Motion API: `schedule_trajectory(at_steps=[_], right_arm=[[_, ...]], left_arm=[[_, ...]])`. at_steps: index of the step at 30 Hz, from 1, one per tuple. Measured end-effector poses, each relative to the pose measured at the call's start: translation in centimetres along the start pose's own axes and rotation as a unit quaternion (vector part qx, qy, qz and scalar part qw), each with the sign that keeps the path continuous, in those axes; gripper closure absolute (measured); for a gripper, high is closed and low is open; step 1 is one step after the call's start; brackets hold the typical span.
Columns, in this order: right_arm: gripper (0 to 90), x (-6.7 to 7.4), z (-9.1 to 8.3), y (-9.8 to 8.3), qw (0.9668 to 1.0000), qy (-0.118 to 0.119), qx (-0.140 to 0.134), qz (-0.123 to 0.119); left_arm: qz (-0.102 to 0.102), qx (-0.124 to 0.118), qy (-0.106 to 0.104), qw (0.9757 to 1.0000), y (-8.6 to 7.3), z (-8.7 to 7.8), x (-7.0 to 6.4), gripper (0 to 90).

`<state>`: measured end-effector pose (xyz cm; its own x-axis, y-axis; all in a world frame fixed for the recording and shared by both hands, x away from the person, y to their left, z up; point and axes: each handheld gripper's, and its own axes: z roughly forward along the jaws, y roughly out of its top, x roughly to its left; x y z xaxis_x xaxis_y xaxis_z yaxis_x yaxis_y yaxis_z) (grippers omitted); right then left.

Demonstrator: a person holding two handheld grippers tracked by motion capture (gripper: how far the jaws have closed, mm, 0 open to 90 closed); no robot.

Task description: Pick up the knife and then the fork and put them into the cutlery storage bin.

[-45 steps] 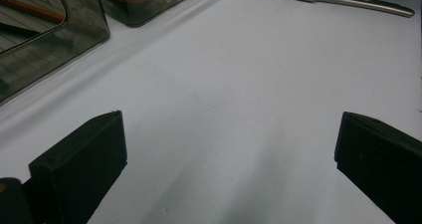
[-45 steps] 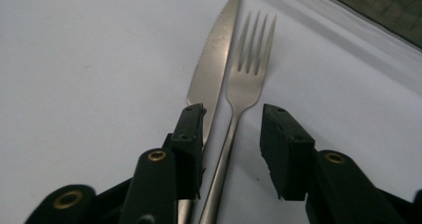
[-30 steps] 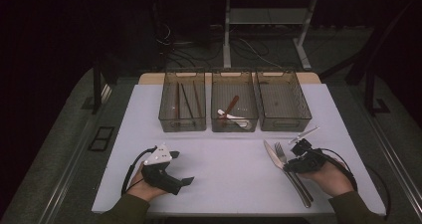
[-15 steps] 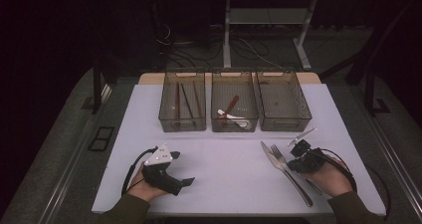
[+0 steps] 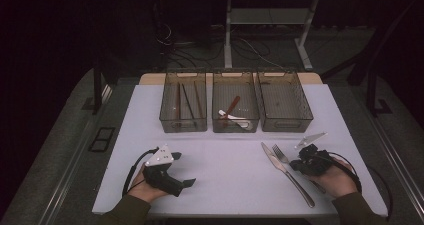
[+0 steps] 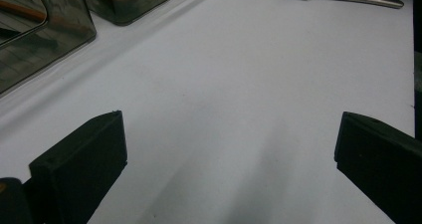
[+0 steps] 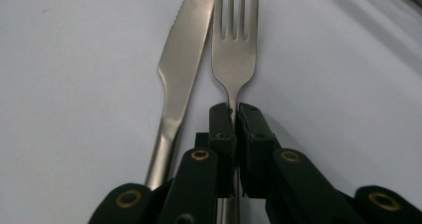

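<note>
1. The fork [image 7: 234,55] lies on the near right part of the white table [image 5: 225,175], tines pointing toward the far side. We find its neck pinched between the jaws of the right gripper [image 7: 233,109], which are clenched on the metal just below the head.
2. The knife [image 7: 176,84] lies immediately left of the fork, blade also pointing away. The two look to be touching or nearly so at the handles; we cannot tell which.
3. We judge the step in hand to be lifting the fork clear. To do it well, we advise a straight upward lift, keeping the handle from dragging the knife, and holding the fork level so it does not pivot in the narrow grip.
4. The left gripper [image 5: 167,177] rests near the left front edge of the table, jaws spread wide over bare surface, holding nothing.
5. Three clear bins stand at the far side. The right bin [image 5: 284,102] appears empty, the middle bin [image 5: 235,105] holds spoons, and the left bin [image 5: 183,102] holds chopsticks. We judge the right bin the likely destination.
</note>
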<state>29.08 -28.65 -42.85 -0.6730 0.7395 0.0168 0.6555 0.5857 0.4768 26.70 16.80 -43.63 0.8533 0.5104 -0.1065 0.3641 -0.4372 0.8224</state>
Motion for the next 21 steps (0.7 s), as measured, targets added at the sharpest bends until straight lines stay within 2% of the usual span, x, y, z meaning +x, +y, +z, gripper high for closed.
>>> schedule_trajectory(at_steps=[5,13,21], right_arm=[[86.0,-1.1,-0.6,-0.3,0.9992,0.017,-0.030,0.021],[86.0,-1.9,-1.5,-0.7,0.9968,0.022,-0.065,0.041],[86.1,-2.3,-2.2,-0.7,0.9940,0.019,-0.097,0.048]], left_arm=[[0.001,-0.001,-0.001,1.0000,0.0,0.0,0.0,0.0],[0.000,-0.003,-0.002,1.0000,0.0,0.0,0.0,0.0],[-0.003,-0.004,-0.003,1.0000,0.0,0.0,0.1,0.0]])
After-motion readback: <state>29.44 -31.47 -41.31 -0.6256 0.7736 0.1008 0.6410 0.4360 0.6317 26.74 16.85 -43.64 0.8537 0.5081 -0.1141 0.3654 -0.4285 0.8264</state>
